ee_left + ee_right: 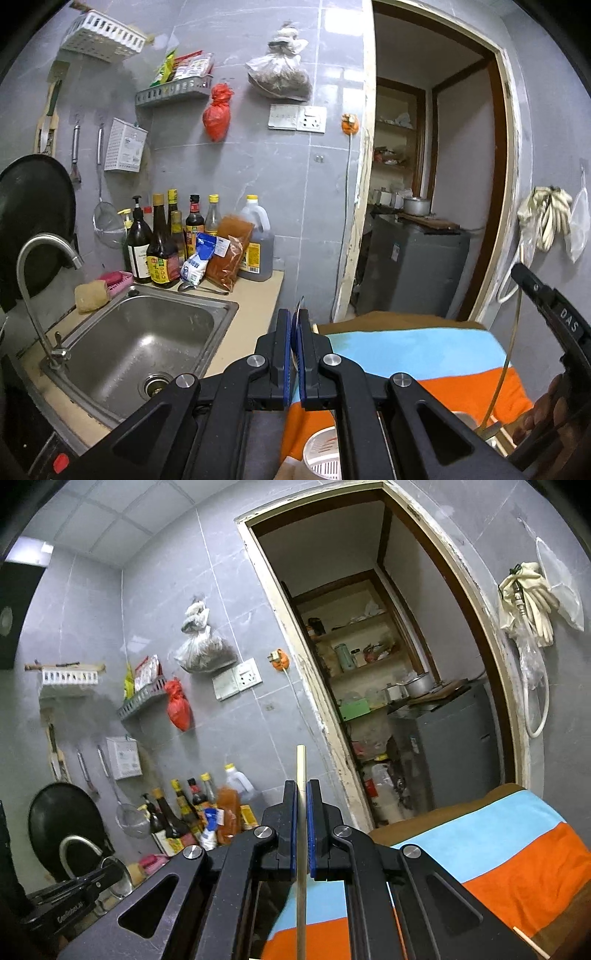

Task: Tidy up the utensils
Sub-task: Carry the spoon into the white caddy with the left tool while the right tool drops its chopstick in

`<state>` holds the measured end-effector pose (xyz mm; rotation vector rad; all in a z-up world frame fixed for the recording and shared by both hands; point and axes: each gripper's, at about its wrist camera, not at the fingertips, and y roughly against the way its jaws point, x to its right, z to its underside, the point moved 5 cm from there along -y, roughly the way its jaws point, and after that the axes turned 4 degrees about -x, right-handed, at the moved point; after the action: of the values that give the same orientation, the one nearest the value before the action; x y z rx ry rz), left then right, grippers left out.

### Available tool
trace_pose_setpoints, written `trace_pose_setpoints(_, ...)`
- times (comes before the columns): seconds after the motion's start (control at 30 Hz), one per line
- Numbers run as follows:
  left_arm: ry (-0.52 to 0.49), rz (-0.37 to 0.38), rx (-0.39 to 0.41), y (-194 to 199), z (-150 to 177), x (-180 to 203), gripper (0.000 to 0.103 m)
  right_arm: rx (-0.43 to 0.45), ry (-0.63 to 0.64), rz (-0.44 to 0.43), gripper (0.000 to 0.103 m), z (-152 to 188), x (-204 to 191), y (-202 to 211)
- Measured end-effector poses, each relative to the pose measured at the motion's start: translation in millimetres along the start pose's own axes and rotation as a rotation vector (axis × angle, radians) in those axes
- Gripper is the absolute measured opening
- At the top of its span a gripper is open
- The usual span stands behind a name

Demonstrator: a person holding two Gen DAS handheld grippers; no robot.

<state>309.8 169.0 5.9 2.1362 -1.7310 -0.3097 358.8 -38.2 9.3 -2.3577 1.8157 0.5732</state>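
Our right gripper (302,812) clamping an upright chopstick (301,768), our left gripper (294,332) pinching a thin metal spoon (298,308), both hovering by the striped cloth (424,354) beside the sink (147,332).

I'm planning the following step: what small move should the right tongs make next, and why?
Probably carry the chopstick, clamped between the right tongs, down toward the white slotted holder low beside the striped cloth; it is held clear of everything.

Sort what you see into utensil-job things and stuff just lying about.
For the job:
- chopstick, pinched in the right claw
- thin metal utensil, pinched in the left claw
- white slotted holder

Lying about:
- sauce bottles
- sink
- red bag
- striped cloth
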Motion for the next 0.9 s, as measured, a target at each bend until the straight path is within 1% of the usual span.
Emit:
trace_pose_setpoints(0.2, -0.031, -0.026, 0.002, -11.3, 16.3, 7.0, 0.003, 0.019, 0.027, 0.043, 0.005, 12.4, 1.7, -2.2)
trace_pose_setpoints(0.33, -0.046, -0.048, 0.016, -14.6, 23.1, 9.0, 0.003, 0.032, 0.049, 0.046, 0.005, 15.2, -3.3, -2.7)
trace_pose_setpoints(0.5, -0.066, -0.044, -0.003, -20.1, 28.3, 12.1, 0.003, 0.018, 0.047, 0.026, 0.005, 18.8, -5.7, -4.1)
trace_pose_setpoints(0.57, -0.059, -0.02, -0.024, -21.7, 30.2, 11.6, 0.004, 0.0, 0.051, 0.02, 0.005, 20.9, -5.7, -4.6)
trace_pose_setpoints(0.6, -0.048, 0.005, -0.036, -22.0, 31.0, 11.4, 0.004, -0.014, 0.055, 0.019, 0.005, 21.7, -5.8, -5.5)
trace_pose_setpoints(0.63, -0.025, 0.05, -0.052, -22.4, 31.4, 10.5, 0.004, -0.023, 0.056, 0.017, 0.005, 22.9, -5.8, -6.0)
trace_pose_setpoints(0.7, 0.003, 0.101, -0.08, -22.6, 33.9, 10.7, 0.004, -0.044, 0.051, 0.011, 0.005, 25.4, -4.0, -5.3)
trace_pose_setpoints(0.9, 0.053, 0.188, -0.131, -20.6, 38.3, 13.2, 0.005, -0.078, 0.055, 0.01, 0.006, 25.2, 1.0, 3.4)
